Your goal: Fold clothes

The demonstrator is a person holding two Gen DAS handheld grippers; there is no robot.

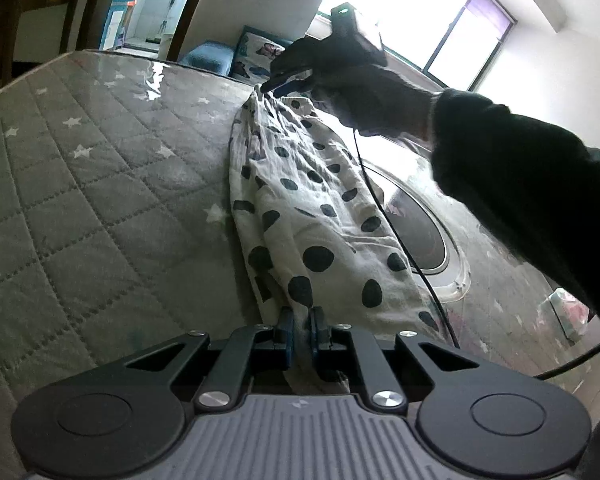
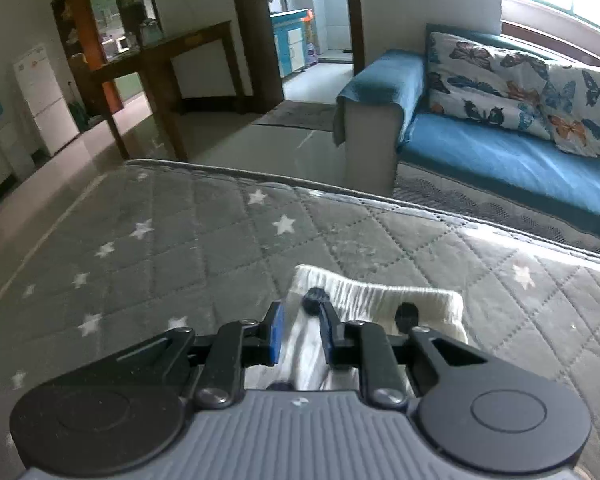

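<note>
Left tongs nipped shut on spotted garment's near end, right tongs clamping its far end, cloth stretched over quilted mattress; folding apparently barely begun.

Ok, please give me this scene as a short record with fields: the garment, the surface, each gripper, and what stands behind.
garment: white polka-dot cloth, stretched lengthwise between the two grippers
surface: grey quilted mat with white stars
left gripper: shut on one end of the cloth
right gripper: shut on the elastic-band end
background: blue sofa with butterfly cushion
also on mat: round clear dish, beside the cloth
</note>
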